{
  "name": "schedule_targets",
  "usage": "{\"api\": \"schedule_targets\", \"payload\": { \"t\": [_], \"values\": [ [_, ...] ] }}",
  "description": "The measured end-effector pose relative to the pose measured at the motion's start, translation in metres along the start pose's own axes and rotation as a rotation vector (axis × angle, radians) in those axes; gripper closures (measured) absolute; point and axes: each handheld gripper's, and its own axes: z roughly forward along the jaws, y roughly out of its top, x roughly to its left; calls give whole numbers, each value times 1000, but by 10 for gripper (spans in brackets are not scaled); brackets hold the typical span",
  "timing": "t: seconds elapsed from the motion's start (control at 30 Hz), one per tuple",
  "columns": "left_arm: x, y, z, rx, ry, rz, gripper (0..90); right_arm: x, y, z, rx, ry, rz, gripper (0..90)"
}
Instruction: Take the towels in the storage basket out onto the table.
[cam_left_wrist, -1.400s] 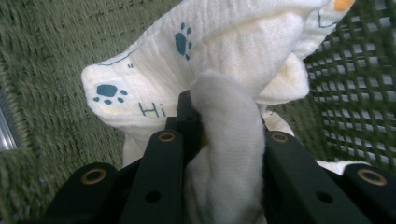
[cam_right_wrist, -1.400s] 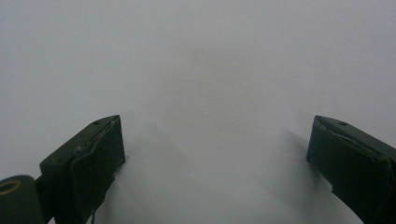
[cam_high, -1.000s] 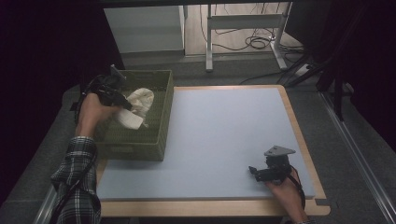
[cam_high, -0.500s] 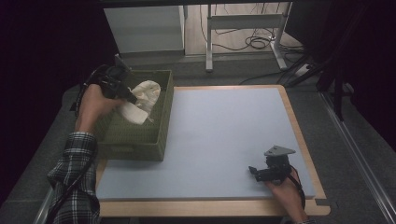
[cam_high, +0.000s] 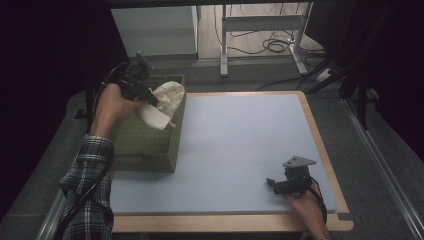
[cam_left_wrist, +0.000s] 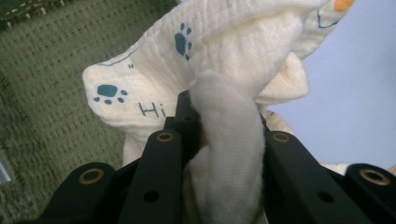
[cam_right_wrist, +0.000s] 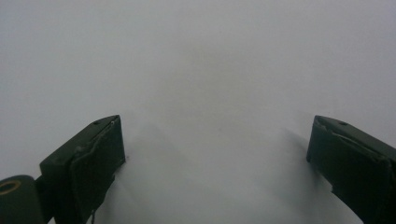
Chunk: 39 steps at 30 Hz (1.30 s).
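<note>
Now, entries by item:

Left gripper (cam_high: 151, 101): jaws drawn in close on a fold of cream cloth (cam_high: 162, 104); the pads press the bunched fabric from both sides, so the cloth is gripped.

Cloth: hangs from the left gripper's tips, over the far right corner of the green basket (cam_high: 145, 145). Its bulk lies ahead of and below the jaws, part over the basket's rim.

Right gripper (cam_high: 272, 183): jaws stand wide apart with nothing between them. It sits low over the blue mat (cam_high: 235, 145), at the mat's near right corner, well apart from the cloth.

High view: gives the layout, with basket at the mat's left edge, both hands, and a plaid sleeve (cam_high: 90, 195) on the left arm.

Left gripper view: gives the print on the cloth (cam_left_wrist: 224, 51), blue paw marks and the letters "Hi", plus the basket's woven wall (cam_left_wrist: 51, 84) behind it.

Right gripper view: gives the gap between the two black jaws and bare pale mat (cam_right_wrist: 201, 74) ahead of them.
</note>
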Motion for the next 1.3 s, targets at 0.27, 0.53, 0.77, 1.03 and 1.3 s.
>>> {"api": "schedule_targets", "payload": {
  "t": [0.27,0.53,0.77,1.03,1.3],
  "values": [
    [-19,14,3,-4,-17,37,758,0,0,0,1,0,-1,42],
    [-42,31,15,-3,-36,78,757,0,0,0,1,2,1,42],
    [-65,46,34,8,-60,125,756,0,0,0,0,2,0,42],
    [-92,61,60,29,-81,174,756,0,0,0,1,3,2,42],
    [-123,76,96,45,-103,234,750,0,0,0,1,3,4,41]
  ]
}}
